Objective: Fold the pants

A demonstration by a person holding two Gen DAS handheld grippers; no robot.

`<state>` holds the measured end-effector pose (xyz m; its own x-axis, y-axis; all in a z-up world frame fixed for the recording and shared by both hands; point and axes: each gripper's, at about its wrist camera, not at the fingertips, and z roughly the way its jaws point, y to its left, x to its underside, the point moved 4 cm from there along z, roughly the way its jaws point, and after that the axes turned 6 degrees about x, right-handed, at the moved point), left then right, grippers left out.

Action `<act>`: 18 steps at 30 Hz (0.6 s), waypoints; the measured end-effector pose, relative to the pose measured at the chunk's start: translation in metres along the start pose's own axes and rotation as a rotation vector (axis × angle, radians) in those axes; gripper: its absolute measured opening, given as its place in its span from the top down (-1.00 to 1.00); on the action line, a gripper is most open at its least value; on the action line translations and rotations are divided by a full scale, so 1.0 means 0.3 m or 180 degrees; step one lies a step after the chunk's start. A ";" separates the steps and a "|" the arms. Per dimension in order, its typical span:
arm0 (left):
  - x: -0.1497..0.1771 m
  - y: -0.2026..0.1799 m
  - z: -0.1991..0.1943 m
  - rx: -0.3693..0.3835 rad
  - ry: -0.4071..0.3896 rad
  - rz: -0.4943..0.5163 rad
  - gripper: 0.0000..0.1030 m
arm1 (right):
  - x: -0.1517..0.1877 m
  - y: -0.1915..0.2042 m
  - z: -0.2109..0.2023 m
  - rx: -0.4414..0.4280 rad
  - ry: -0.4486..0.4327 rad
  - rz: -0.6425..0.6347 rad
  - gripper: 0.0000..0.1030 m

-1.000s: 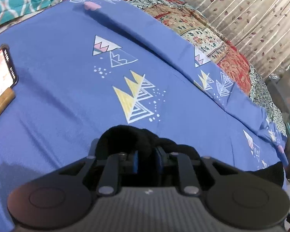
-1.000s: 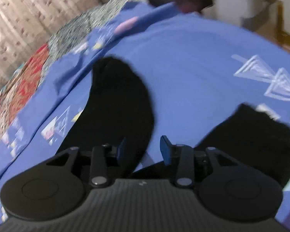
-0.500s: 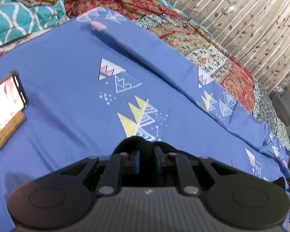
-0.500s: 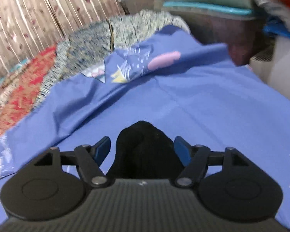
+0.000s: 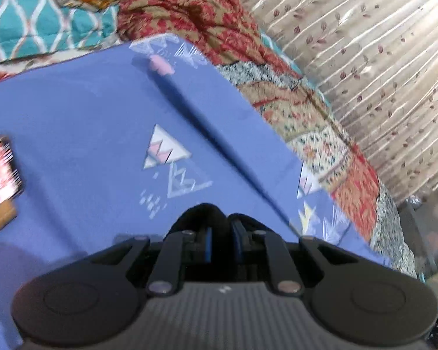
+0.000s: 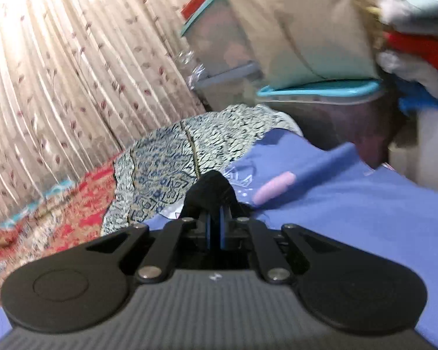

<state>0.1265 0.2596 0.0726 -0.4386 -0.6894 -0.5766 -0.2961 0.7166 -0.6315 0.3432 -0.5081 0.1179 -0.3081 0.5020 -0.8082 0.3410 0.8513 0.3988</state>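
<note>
**Left wrist view: both tools pinch black cloth above the blue sheet**

Left wrist view shows the left tool (image 5: 221,240), matte black with blue pads, closed on a bunched fold of the black fabric pants (image 5: 203,215). The cloth humps up in a soft rounded lump over the fingertips; the rest of the garment is hidden beneath the ribbed grey body of the tool. Beyond it spreads the smooth periwinkle-blue bedsheet printed with white, pink and yellow triangles (image 5: 73,134), with a long straight crease running diagonally across it. At the left edge a phone with a lit screen (image 5: 0,175) leans on a wooden stand, cut off by the frame and blurred. A red and tan floral quilt (image 5: 195,14) lies rumpled past the sheet, beside a teal cushion with a white lattice pattern (image 5: 29,20). A pleated beige curtain with small maroon leaves (image 5: 379,58) fills the right.

Right wrist view shows the right tool (image 6: 214,229); its jaws have just closed, and a peaked tuft of the same black cloth (image 6: 211,188) stands between and above the blue pads. How much of the pants hangs below cannot be seen. Behind lie a speckled blue-and-cream quilt panel (image 6: 175,157), a turned-back corner of the sheet with a pink blotch, and clear plastic storage boxes with teal lids (image 6: 321,90), all smeared by motion.
</note>
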 end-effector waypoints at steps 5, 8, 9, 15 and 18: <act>0.039 0.010 0.244 -0.0446 0.0247 0.0218 0.75 | 0.139 0.088 0.255 0.0456 0.0584 -0.0301 0.51; 0.084 0.049 0.281 -0.0547 0.0321 0.0218 0.75 | 0.185 0.033 0.285 0.0572 0.0654 -0.0057 0.42; 0.088 0.056 0.268 -0.0507 0.0295 0.0236 0.75 | 0.184 0.015 0.284 0.0528 0.0634 0.0052 0.37; 0.096 0.047 0.187 -0.0324 0.0195 0.0278 0.75 | 0.111 0.040 0.303 0.0497 0.0638 0.0113 0.19; 0.094 0.019 0.135 -0.0206 0.0049 0.0311 0.75 | 0.114 0.130 0.367 0.0328 0.0839 -0.0007 -0.21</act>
<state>0.1468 0.2400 0.0316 -0.4809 -0.6145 -0.6255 -0.3052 0.7861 -0.5376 0.4438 -0.4745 0.0581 -0.5247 0.5339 -0.6630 0.4243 0.8393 0.3401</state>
